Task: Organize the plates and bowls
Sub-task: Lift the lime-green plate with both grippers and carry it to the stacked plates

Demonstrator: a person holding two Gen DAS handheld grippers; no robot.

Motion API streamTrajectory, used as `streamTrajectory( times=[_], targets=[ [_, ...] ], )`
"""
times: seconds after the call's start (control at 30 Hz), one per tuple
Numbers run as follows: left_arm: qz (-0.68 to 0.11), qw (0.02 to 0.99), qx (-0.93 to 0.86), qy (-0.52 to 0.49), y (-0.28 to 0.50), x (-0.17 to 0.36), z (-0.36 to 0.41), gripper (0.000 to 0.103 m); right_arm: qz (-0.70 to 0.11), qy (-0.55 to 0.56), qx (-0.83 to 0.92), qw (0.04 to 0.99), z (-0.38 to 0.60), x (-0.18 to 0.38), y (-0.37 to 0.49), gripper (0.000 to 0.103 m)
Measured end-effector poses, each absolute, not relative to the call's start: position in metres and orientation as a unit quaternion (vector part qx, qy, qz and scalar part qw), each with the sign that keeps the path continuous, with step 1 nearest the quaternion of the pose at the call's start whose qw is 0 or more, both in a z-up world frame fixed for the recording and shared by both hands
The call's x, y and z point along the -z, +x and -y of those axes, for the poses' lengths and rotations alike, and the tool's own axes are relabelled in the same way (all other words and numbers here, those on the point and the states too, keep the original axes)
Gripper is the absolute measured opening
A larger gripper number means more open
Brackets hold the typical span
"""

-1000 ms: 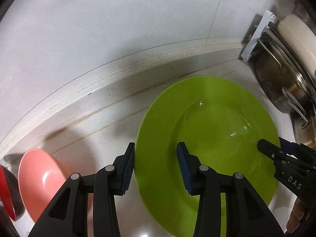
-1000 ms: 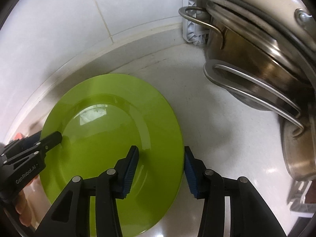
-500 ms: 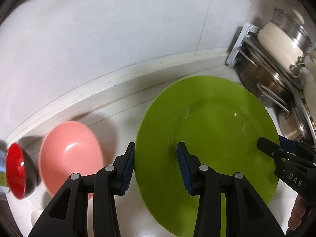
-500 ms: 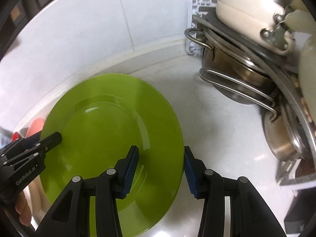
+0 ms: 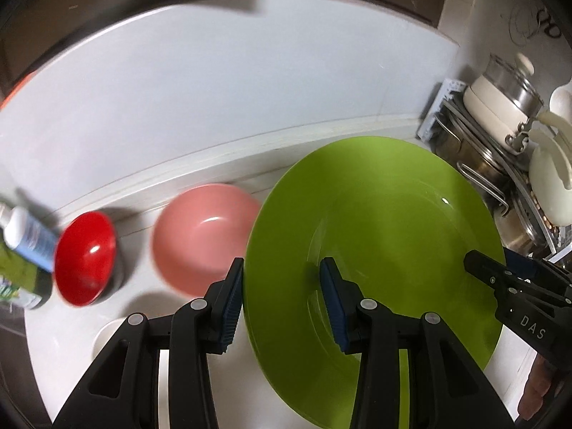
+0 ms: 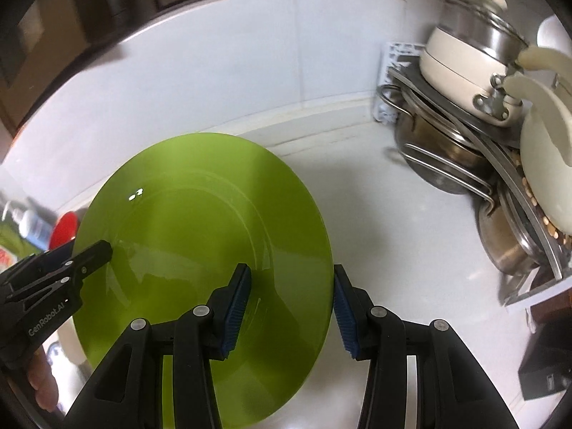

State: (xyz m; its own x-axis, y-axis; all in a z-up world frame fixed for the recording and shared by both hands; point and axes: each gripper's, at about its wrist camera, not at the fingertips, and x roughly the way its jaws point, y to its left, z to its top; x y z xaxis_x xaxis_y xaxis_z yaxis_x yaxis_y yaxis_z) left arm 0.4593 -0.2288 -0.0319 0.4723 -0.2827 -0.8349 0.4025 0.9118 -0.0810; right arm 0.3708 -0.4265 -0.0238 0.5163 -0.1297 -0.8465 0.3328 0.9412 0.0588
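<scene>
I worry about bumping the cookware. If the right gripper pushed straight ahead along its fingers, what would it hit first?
Probably not the pots. The right gripper straddles the green plate at its right rim, and ahead lies bare countertop, then the tiled wall. The stacked pots sit off to the right, though depth is unclear.

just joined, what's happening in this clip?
A person holds the round lime-green plate with both tongs: the left tongs straddle its left rim, the right tongs its right rim. The plate appears lifted above the white counter. A pink bowl and a red bowl sit to the left; stacked steel pots are on the right.
</scene>
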Motion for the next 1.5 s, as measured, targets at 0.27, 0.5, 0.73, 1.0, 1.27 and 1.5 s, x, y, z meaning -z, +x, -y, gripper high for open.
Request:
streamTrajectory(
  times=[0.27, 0.5, 0.73, 1.0, 1.27, 1.5],
  targets=[
    [-0.468, 0.866, 0.169, 0.038, 0.433, 0.019, 0.167, 0.041, -0.466, 0.087, 0.105, 0.874, 0.372, 0.016, 0.359, 0.046],
    [-0.465, 0.875, 0.138, 0.013, 0.414, 0.014, 0.111, 0.041, -0.464, 0.068, 0.075, 0.880, 0.314, 0.010, 0.352, 0.046],
    [-0.456, 0.884, 0.103, -0.010, 0.393, 0.008, 0.052, 0.041, -0.465, 0.060, 0.038, 0.882, 0.270, 0.010, 0.351, 0.046],
    [-0.447, 0.891, 0.073, -0.037, 0.370, 0.001, -0.002, 0.041, -0.459, 0.043, 0.008, 0.887, 0.217, 0.005, 0.346, 0.046],
    [-0.446, 0.893, 0.035, -0.052, 0.348, 0.002, -0.055, 0.041, -0.463, 0.030, -0.031, 0.885, 0.167, 0.010, 0.341, 0.046],
    [-0.452, 0.889, 0.000, -0.071, 0.327, 0.009, -0.098, 0.041, -0.467, 0.009, -0.067, 0.881, 0.124, 0.018, 0.338, 0.046]
  ],
)
